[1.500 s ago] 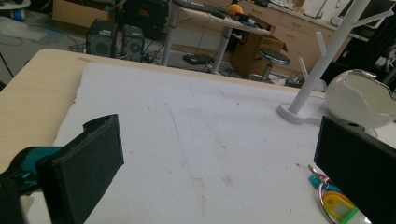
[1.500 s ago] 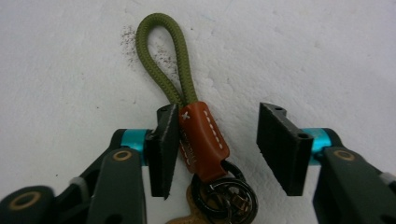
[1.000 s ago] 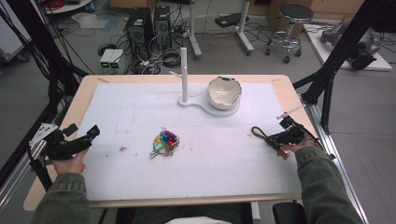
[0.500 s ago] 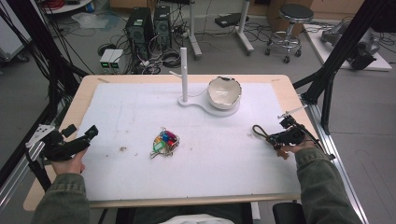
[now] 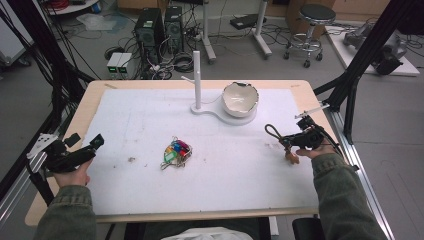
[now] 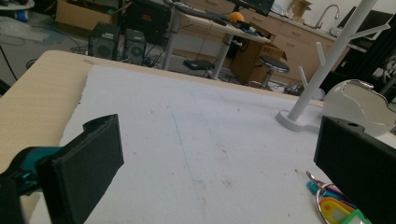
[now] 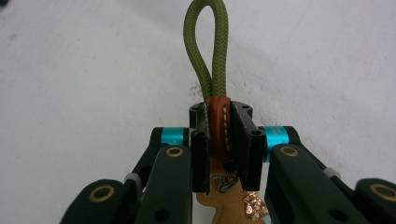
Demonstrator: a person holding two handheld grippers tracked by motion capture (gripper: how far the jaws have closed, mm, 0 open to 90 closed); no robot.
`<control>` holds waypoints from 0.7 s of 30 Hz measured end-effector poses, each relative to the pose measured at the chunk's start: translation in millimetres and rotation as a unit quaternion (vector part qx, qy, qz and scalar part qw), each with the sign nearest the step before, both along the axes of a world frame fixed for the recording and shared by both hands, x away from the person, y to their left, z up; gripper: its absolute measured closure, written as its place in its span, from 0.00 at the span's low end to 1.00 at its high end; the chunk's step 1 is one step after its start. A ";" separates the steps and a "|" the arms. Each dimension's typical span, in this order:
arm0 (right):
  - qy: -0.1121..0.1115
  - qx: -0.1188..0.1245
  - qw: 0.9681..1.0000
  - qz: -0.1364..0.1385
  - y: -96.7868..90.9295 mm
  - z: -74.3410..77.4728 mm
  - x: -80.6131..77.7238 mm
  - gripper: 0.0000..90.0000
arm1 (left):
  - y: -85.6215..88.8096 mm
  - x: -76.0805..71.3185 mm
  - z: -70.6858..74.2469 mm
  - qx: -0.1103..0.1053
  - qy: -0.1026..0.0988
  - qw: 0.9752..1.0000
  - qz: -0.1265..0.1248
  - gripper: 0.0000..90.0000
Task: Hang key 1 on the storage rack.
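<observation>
Right tongs [image 7: 217, 140] grip a leather keychain [image 7: 218, 128] by its strap, cord loop forward, above the desk's [image 5: 150, 107] right side; left tongs [image 6: 210, 172] rest open; next, probably, hanging the loop on the white peg stand [image 5: 197, 80].

No legible text, label or number anywhere.

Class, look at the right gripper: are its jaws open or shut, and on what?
Shut. In the right gripper view, the right gripper clamps the brown leather tab of a keychain; its green cord loop sticks out beyond the jaws.
</observation>
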State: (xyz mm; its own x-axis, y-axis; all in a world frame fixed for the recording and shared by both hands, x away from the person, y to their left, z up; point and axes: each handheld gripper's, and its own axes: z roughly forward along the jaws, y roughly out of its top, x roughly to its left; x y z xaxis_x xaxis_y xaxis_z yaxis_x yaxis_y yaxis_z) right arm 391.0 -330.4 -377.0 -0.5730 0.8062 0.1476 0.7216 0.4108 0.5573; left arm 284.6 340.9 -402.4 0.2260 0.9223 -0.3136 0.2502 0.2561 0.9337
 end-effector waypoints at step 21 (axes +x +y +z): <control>-0.057 0.041 0.997 0.018 33.0 44.0 4.9 0.87 | 0.4 -0.8 0.2 -0.007 -0.002 1.000 -0.001 0.02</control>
